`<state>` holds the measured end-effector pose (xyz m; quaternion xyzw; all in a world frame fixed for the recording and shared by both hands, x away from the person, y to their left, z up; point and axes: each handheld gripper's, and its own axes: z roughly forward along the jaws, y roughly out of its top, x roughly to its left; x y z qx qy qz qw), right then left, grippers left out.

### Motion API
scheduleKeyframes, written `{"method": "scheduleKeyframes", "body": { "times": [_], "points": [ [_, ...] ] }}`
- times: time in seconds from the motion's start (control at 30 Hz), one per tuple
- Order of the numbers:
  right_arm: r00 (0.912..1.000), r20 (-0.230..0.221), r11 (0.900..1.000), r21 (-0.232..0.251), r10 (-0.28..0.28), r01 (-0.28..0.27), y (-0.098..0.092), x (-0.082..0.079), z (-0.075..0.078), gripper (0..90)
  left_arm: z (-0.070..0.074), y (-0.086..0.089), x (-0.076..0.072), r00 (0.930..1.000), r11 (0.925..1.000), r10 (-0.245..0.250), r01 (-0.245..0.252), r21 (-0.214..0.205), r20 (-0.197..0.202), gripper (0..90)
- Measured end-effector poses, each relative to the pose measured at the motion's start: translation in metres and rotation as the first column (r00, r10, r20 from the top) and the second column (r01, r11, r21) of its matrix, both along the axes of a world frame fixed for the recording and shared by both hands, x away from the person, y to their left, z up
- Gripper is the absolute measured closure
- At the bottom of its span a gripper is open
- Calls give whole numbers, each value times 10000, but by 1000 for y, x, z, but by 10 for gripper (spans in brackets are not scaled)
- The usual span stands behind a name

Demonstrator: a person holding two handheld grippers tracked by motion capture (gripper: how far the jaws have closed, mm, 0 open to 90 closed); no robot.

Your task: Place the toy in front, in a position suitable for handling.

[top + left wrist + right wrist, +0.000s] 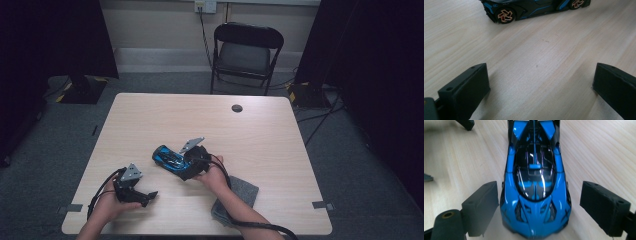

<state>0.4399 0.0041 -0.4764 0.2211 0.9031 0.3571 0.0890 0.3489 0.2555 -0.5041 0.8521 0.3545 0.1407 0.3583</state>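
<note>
Blue and black toy car (169, 160) sits on the light wood table (250, 135), slightly left of centre in the high view, its long axis running from upper left to lower right. In the right gripper view the car's body (534, 182) occupies the middle of the frame, lying lengthwise between the two black jaws. Right gripper (537, 208): jaws spread, one at lower left hard against the car's flank or nearly so, the other at lower right standing apart from the opposite flank with bare table between. Contact on the left side cannot be confirmed. In the high view the right gripper (192, 162) is at the car's lower-right end, held by the right hand (212, 175).

Left gripper (135, 190) is in the lower left of the high view, near the table's front edge, held by the left hand (110, 205) and well apart from the car. In the left gripper view its jaws are spread wide at the lower corners, with bare wood between them and nothing gripped. The car's side shows along the top edge of that frame, with orange-spoked wheels (505, 15).

Grey cloth (242, 192) lies at lower right of centre, under the right forearm. Black folding chair (245, 50) stands beyond the table's far edge. Dark round fitting (237, 108) is set in the tabletop towards the far edge.
</note>
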Motion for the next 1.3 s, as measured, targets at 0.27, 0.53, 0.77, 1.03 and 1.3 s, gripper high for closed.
{"method": "scheduleKeyframes", "body": {
  "times": [0.27, 0.53, 0.77, 1.03, 1.3],
  "points": [
    [9997, -9, 9996, -140, 250, -250, 16, 6, -6, 144, 0, 0, 0, 10000, 10000, -21, 21, 36, -12, 0],
    [9998, -123, 9997, -192, 160, -162, 24, 13, -9, 144, 0, 0, 0, 10000, 10000, -25, 25, -3, 3, 0],
    [9998, -192, 9998, -172, 41, -44, 29, 16, -11, 146, 0, 0, 1, 10000, 10000, -28, 28, 0, 4, 0],
    [9999, -161, 9995, -307, 14, -19, 33, 15, -13, 165, 0, 0, 1, 10000, 10000, -29, 29, 1, 6, 0],
    [9998, -191, 9989, -474, 38, -47, 35, 14, -17, 186, 0, 0, 1, 10000, 10000, -31, 31, 3, 7, 0]
  ]
}}
